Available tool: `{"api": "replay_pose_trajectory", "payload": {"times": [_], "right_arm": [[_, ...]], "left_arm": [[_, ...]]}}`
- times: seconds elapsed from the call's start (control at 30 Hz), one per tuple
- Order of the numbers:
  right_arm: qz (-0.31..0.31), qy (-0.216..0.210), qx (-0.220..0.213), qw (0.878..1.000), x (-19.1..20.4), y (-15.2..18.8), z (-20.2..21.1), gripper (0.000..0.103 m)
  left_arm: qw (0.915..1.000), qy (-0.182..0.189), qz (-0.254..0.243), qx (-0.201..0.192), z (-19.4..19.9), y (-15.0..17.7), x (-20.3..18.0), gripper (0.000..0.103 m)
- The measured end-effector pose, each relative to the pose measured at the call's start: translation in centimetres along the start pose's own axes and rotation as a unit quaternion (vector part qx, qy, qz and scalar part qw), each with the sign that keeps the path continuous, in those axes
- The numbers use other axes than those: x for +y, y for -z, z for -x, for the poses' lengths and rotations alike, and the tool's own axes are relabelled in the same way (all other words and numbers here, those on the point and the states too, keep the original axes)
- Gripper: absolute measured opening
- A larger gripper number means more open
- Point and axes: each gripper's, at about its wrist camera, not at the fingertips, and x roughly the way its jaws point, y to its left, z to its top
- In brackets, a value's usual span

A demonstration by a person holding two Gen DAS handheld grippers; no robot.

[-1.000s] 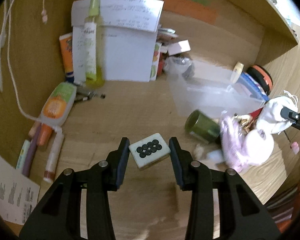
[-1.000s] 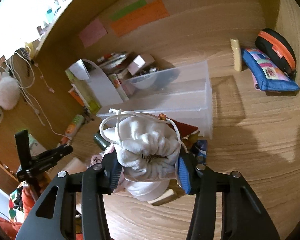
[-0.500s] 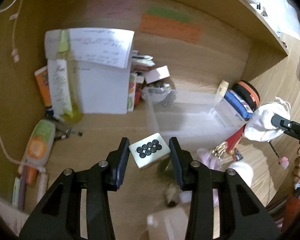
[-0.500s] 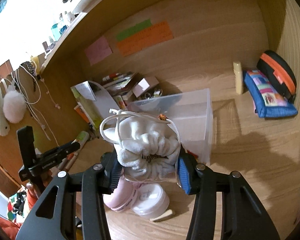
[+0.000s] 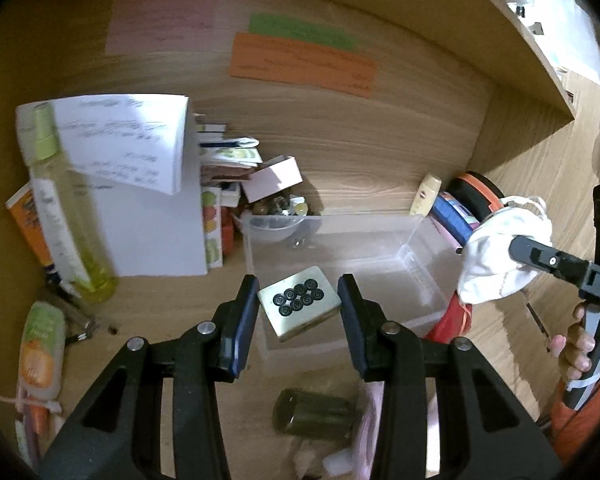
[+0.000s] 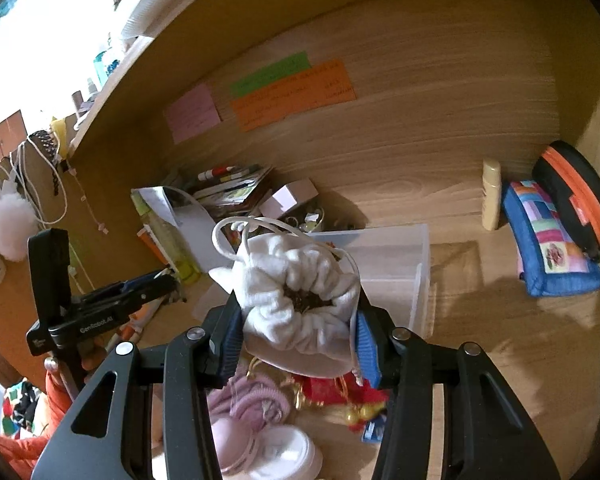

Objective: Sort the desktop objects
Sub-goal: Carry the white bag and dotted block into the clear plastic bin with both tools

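Note:
My left gripper (image 5: pixel 298 308) is shut on a cream mahjong tile (image 5: pixel 298 307) with black circles, held by its corners above the near part of the clear plastic bin (image 5: pixel 420 276). My right gripper (image 6: pixel 298 320) is shut on a white drawstring pouch (image 6: pixel 300 296), held above the desk near the bin's (image 6: pixel 400 264) right end. The pouch (image 5: pixel 496 264) and the right gripper show at the right of the left wrist view. The left gripper (image 6: pixel 156 284) shows at the left of the right wrist view.
A dark green jar (image 5: pixel 316 414), pink hair ties (image 6: pixel 252 396), a white round case (image 6: pixel 276 452) and red trinkets (image 6: pixel 340 392) lie on the desk in front. A white file box (image 5: pixel 148 216), a yellow-green bottle (image 5: pixel 64 216), tubes (image 5: pixel 40 356) stand left. A blue pouch (image 6: pixel 548 244) and black-orange case (image 6: pixel 576 196) lie right.
Both grippers rose and moved forward toward the bin with their loads. The tile went from over the bare desk to over the bin. The pouch lifted off the pile.

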Motion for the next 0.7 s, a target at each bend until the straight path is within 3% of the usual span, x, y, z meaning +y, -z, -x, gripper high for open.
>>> {"api": "replay_pose_trajectory", "payload": {"times": [0.3,0.7], "right_arm": [[0.002,0.003,0.018,1.000,-0.7,-1.0,-3.5,0.043],[0.021,0.038,0.082,0.996,-0.9,-0.8,-8.7,0.047]], "left_arm": [[0.9989,0.001,-0.016,0.045,-4.5,-1.4,-0.8,0.040],[0.9933,-0.010,-0.047,0.105,-8.5,-1.1,-1.8,0.040]]}}
